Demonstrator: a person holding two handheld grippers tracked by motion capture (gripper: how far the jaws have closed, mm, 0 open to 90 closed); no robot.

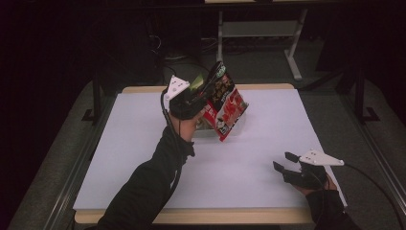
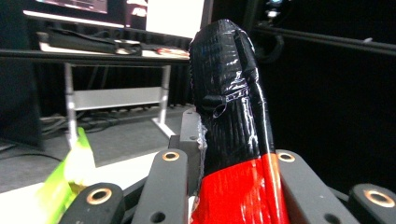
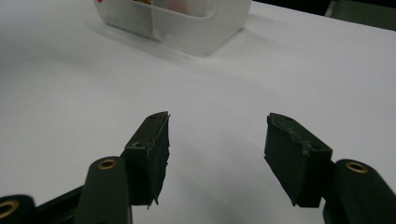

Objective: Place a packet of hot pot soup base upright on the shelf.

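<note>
You are gripping a red and black snack bag [image 1: 225,103] with your left gripper [image 1: 203,93], its jaws pinched tight on the edge of the packet. The bag is hanging tilted in the air above the clear plastic container [image 1: 237,125], which is sitting on the white table [image 1: 143,143] just below and behind the packet, and which serves here as the landmark. In the left gripper view the same bag [image 2: 233,121] is standing up between the jaws, black at the top and red lower down, with a green scrap of packaging [image 2: 70,177] showing off to one side. Your right gripper [image 1: 283,162] is resting low over the table, well apart from the container on the near right side, with its jaws standing wide and nothing between them. In the right gripper view the two black pads [image 3: 152,154] are spread apart over bare white tabletop, and the container [image 3: 187,23] is sitting farther ahead, translucent, with coloured things inside that are too blurred to tell. Your left sleeve [image 1: 148,187] is reaching in from the near edge toward the container.
</note>
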